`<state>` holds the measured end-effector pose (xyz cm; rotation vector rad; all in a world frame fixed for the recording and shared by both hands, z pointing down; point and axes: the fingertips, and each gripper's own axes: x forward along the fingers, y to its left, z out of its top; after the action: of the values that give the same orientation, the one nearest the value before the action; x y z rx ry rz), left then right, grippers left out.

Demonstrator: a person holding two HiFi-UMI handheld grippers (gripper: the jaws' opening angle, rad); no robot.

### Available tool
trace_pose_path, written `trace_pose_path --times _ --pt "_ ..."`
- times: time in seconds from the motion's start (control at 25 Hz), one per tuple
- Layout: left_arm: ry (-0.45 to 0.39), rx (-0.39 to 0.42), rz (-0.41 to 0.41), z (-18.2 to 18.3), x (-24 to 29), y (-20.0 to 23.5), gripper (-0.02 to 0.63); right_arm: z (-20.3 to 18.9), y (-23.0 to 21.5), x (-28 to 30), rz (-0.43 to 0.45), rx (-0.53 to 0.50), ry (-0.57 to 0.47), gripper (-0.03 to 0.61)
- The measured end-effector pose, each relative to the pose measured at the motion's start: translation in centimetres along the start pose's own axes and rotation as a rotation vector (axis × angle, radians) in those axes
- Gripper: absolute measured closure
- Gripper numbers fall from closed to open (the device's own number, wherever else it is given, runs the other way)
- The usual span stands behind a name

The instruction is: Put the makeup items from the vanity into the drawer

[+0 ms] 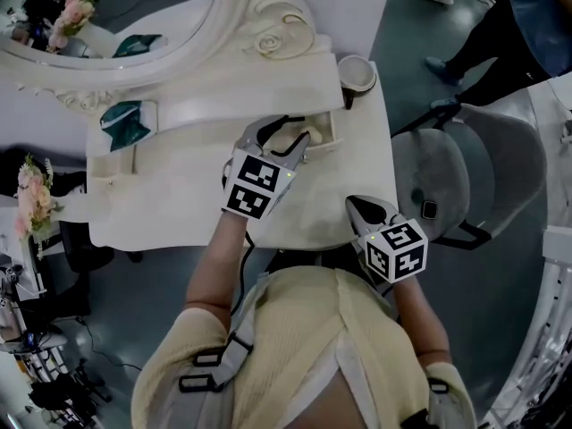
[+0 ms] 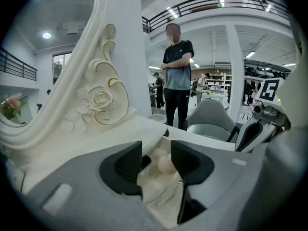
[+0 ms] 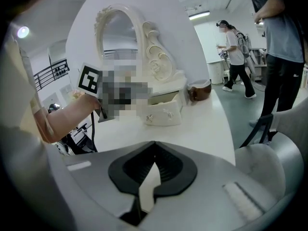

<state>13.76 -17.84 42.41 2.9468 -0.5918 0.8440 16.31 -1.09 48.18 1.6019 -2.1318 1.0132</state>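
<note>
My left gripper hangs over the small open drawer at the right end of the white vanity. In the left gripper view its jaws stand open. A round cream makeup item lies in the drawer just beyond them, and the pads do not press on it. More pale items lie beside it, too blurred to name. My right gripper rests near the vanity's front edge, shut with nothing in it. From there the drawer shows pulled out.
A brown cup stands at the vanity's back right corner. A grey chair is close on the right. A teal item sits at the left under the oval mirror. Pink flowers stand far left. People stand behind.
</note>
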Motion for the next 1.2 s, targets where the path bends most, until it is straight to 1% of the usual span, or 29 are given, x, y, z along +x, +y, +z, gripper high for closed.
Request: trace_pose_path --times 0.2,0.32,0.36,0.4,0.56,0.64,0.88,1.2 --pt "-0.132 -0.098 0.065 1.3 -2.7 1.1 0.425 0.7 0.8 0.3 0.022 -0.033 0.004 0.578" --pt "-0.188 -0.117 0.127 1.9 -4.5 2.2 0.430 1.2 1.1 0.7 0.038 -0.057 0.009 0.578" --pt "-0.206 -0.122 0.147 2.0 -5.2 2.5 0.446 1.3 1.3 0.8 0.044 -0.065 0.011 0.578" --pt "-0.222 -0.129 0.165 2.1 -5.8 2.8 0.448 1.5 1.5 0.9 0.051 -0.073 0.012 0.578" --pt "-0.273 -0.167 0.220 2.2 -8.2 3.8 0.448 2.2 2.2 1.4 0.075 -0.101 0.011 0.578" --pt "-0.296 -0.185 0.250 2.0 -9.4 4.2 0.466 2.7 2.4 1.6 0.084 -0.113 0.009 0.578" --pt "-0.301 -0.265 0.301 -0.3 -11.7 4.6 0.470 3.7 3.0 1.8 0.107 -0.145 0.008 0.578" --pt "-0.325 -0.381 0.354 -2.5 -14.9 4.9 0.511 5.1 3.6 2.1 0.131 -0.162 -0.018 0.578"
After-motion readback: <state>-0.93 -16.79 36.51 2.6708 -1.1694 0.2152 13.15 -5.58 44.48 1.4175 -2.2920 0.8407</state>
